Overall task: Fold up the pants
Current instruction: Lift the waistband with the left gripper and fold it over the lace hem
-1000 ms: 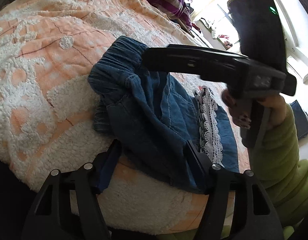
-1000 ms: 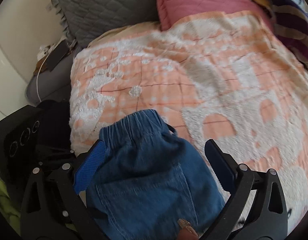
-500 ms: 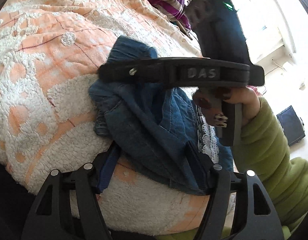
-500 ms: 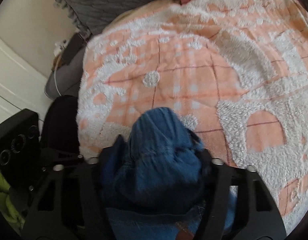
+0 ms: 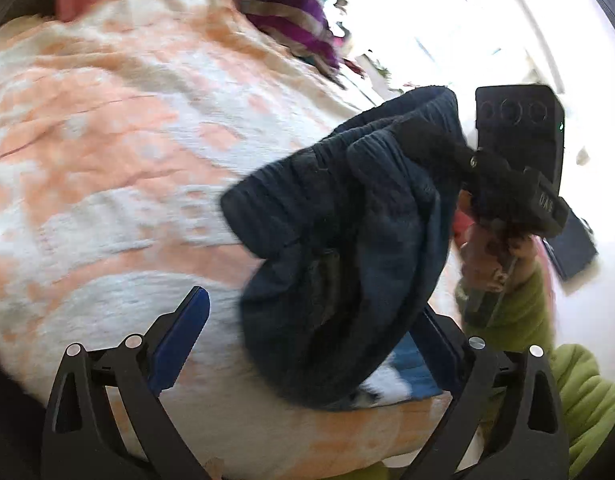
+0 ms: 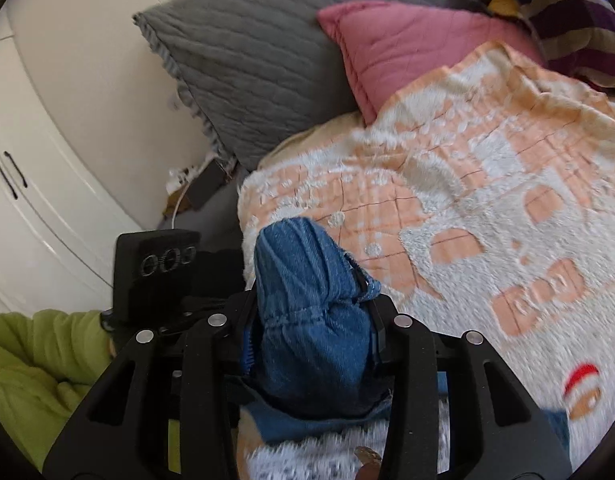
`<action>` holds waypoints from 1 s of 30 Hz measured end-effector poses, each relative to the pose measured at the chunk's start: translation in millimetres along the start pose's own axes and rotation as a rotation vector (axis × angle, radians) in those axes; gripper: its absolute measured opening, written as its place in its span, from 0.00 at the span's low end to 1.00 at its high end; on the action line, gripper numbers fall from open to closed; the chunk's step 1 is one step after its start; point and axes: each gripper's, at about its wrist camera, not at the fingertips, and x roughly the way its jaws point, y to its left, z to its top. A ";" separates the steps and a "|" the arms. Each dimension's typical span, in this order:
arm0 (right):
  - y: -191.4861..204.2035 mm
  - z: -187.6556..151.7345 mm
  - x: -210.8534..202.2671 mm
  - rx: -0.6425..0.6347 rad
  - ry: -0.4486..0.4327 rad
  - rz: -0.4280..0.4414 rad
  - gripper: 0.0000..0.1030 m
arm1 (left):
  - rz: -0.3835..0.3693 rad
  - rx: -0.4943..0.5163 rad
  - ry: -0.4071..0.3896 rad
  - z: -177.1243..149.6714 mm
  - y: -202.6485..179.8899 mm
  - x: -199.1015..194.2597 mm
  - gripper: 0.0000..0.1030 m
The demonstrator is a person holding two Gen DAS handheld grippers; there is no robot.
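Blue denim pants (image 5: 347, 240) hang bunched above the orange and white blanket (image 5: 107, 140), lifted at the elastic waistband. My right gripper (image 6: 311, 304) is closing, and its pads press on the gathered waistband (image 6: 307, 280); in the left wrist view it (image 5: 507, 192) reaches in from the right. My left gripper (image 5: 311, 304) is opening and stands wide, with the hanging cloth between its fingers. The blue left pad (image 5: 179, 336) is apart from the cloth. The right finger is partly hidden behind the denim.
A grey quilted pillow (image 6: 247, 60), a pink pillow (image 6: 407, 48) and a striped purple cloth (image 6: 575, 20) lie at the head of the bed. White cupboard doors (image 6: 47, 160) stand to the left. A green sleeve (image 5: 519, 308) reaches in behind the right gripper.
The right gripper closed on the waistband and raised the pants off the blanket, swinging them over towards the right. The left jaws spread wider and let go of the cloth.
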 end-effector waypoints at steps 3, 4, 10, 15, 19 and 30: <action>-3.5 -10.9 -14.7 0.019 -0.023 -0.020 0.32 | -0.069 0.035 0.046 1.8 -22.5 15.1 0.92; -5.0 -14.8 -18.2 0.025 -0.030 -0.028 0.33 | -0.069 0.058 0.059 1.8 -32.6 20.2 0.91; -21.0 -46.8 -60.6 0.116 -0.138 -0.085 0.54 | -0.103 0.221 0.098 -8.5 -87.0 38.4 0.86; -35.6 -90.3 -95.1 0.214 -0.221 -0.244 0.58 | -0.154 0.313 0.235 -43.3 -110.6 62.4 0.86; -22.9 -118.3 -92.5 0.182 -0.159 -0.385 0.58 | -0.115 0.349 0.286 -57.0 -115.6 77.2 0.87; -31.7 -152.5 -70.8 0.196 0.002 -0.548 0.58 | -0.093 0.324 0.246 -57.1 -112.1 60.7 0.87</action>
